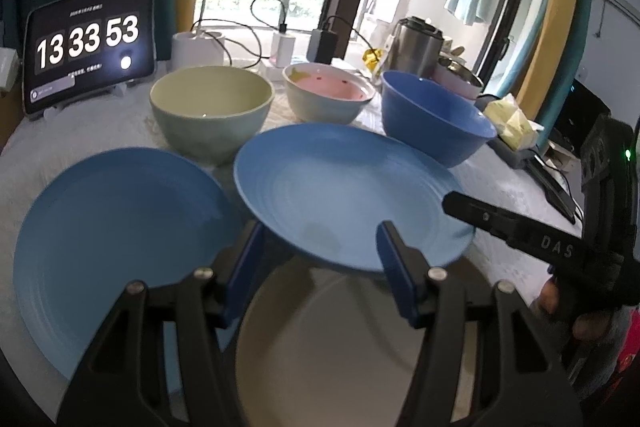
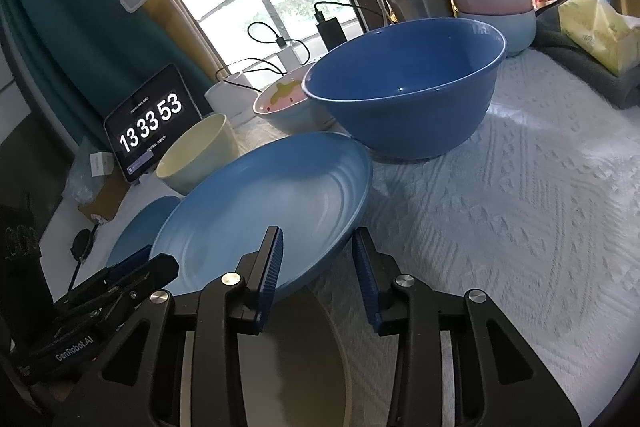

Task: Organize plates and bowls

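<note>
While both tools straddle one blue plate (image 1: 344, 187), nothing shows that it is secure. It sits tilted at the near middle of the table, its near rim over a cream plate (image 1: 320, 347).

- Left gripper (image 1: 318, 251): jaws about half apart, near-left rim between them. Cannot tell if the pads bite.
- Right gripper (image 2: 318, 259): jaws narrower, near-right rim between them. One pad overlaps the plate and the other sits at its edge. Grip also unclear.

Risks, as I judge them:
- A glazed rim held at two points could slip if the hands lift unevenly, dropping the plate on the cream plate.
- A swing left could clip the second blue plate (image 1: 120, 227). A push to the far side could knock the blue bowl (image 2: 404, 87) or pale green bowl (image 1: 212, 107), both close behind.

Writing:
- The tablet (image 1: 88, 43), far left, reads "13 33 53".
- The right gripper's finger reads "DAS".
- The left gripper's body reads "GenRobot.AI".
- The smaller print is illegible.
</note>
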`<state>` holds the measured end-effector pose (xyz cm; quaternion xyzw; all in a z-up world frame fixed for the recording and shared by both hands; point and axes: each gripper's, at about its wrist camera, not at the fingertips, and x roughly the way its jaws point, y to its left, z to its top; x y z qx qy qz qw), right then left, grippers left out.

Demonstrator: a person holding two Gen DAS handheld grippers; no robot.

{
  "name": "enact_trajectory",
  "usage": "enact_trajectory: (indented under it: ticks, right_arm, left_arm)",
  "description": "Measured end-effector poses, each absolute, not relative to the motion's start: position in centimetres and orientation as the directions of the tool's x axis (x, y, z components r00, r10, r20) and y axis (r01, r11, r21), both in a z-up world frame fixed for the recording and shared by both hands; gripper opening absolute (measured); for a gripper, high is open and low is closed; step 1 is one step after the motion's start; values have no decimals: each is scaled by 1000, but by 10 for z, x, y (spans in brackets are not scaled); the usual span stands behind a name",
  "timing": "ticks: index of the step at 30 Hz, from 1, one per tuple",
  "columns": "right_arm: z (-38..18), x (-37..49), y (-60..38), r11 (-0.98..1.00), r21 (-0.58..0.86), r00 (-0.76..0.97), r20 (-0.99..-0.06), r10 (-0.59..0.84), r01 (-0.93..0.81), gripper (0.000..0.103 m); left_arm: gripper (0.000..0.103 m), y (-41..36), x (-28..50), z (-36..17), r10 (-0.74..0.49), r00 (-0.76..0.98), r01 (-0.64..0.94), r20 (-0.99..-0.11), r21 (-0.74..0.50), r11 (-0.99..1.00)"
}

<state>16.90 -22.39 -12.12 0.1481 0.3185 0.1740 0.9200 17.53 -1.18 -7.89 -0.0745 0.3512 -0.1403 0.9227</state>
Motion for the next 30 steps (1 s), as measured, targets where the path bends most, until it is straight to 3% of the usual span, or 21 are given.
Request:
enact_trajectory:
  ticks: [6,12,21,24,26,30]
  right_arm:
    - [-113,158,-220,894,364,743,-515,428,-262,38]
    - [-113,158,-222,915,334,761,-527,379,-225,20]
    - [-118,171,-231,915,357,752,-546,369,-191,20]
    - [-121,182,-235,907,381,737,-558,381,-181,26]
    - [-126,192,-236,891,414,704,-576,415,-188,44]
    - [-132,205,-233,877,441,677,-589,441,-188,47]
  left_arm:
    - [55,-27,162,-68,-340,733,284,-589,-188,940]
    - [55,-22,170,-69,-306,731,245,-610,-185,952]
    - [55,5,197,-77,-270,716,171,-643,-214,962]
    - [55,5,206,-77,-290,705,185,-648,-227,956]
    - [55,4,211,-76,-296,700,192,-649,-228,955]
    - [55,5,225,-83,-316,660,186,-682,-259,948]
